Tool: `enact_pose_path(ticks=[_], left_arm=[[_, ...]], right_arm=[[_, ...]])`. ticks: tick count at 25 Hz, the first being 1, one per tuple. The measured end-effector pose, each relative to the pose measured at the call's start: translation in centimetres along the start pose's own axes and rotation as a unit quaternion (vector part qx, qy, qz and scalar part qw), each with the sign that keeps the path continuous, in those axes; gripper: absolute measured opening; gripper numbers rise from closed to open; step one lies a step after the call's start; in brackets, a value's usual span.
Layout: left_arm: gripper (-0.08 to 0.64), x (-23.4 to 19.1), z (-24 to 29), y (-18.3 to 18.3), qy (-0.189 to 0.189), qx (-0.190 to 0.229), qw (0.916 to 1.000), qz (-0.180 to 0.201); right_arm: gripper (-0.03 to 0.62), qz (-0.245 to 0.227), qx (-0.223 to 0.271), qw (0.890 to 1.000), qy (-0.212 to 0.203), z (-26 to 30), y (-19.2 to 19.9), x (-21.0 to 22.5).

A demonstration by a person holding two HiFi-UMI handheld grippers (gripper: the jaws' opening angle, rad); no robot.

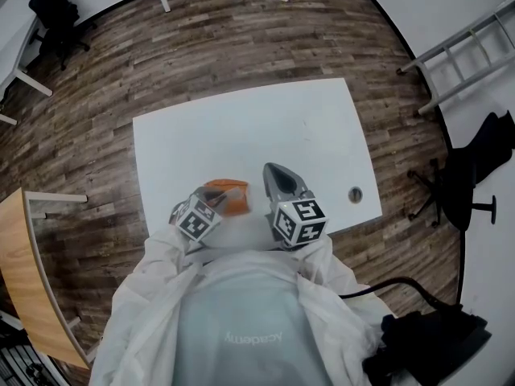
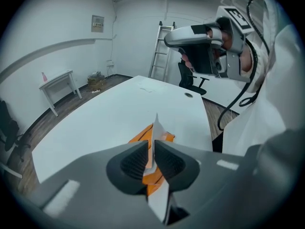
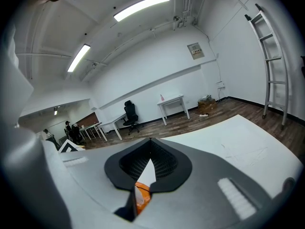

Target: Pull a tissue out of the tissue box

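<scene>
The tissue [image 2: 156, 127] is pinched between the fingers of the left gripper [image 2: 151, 149], which are clenched on the upright tip where it stands out of the orange tissue box [image 2: 139, 136] directly under them. The pull would best be made slowly and straight up, away from the slot, so that the thin sheet is not torn. The box looks light and may be lifted along with it, so it could be steadied by the right gripper [image 3: 150, 142], whose fingers are closed on nothing, with the box seen below them. Beyond the fingertips the worktop [image 2: 119, 111] lies bare with ample room; behind them its near edge and the person's sleeve are close, so little room is left for drawing backwards
</scene>
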State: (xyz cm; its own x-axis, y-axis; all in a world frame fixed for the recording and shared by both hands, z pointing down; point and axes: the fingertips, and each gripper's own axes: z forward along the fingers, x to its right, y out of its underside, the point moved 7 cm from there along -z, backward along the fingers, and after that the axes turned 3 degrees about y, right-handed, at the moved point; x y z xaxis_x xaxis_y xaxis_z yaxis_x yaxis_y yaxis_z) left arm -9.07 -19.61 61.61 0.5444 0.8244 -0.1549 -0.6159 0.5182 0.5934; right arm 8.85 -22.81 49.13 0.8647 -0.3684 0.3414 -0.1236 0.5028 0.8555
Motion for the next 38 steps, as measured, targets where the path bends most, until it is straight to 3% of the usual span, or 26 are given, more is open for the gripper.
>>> enact_pose_path(ticks=[7,22,30,38], left_arm=[[0.003,-0.1,-0.1,0.2,0.002,0.003,0.9999,-0.014],[0.002,0.1,-1.1,0.4,-0.007,0.006,0.9998,-0.016],[0.002,0.2,-1.4,0.5,-0.011,0.013,0.9997,-0.015],[0.002,0.6,-1.8,0.5,-0.011,0.012,0.9997,-0.016]], right_arm=[[0.002,0.001,-0.025,1.0,-0.002,1.2,1.8,0.0],[0.002,0.051,-0.096,0.994,-0.029,3.9,6.5,-0.3],[0.002,0.103,-0.17,0.978,-0.061,6.1,10.4,-0.3],[0.002,0.121,-0.202,0.969,-0.074,7.3,12.6,-0.8]])
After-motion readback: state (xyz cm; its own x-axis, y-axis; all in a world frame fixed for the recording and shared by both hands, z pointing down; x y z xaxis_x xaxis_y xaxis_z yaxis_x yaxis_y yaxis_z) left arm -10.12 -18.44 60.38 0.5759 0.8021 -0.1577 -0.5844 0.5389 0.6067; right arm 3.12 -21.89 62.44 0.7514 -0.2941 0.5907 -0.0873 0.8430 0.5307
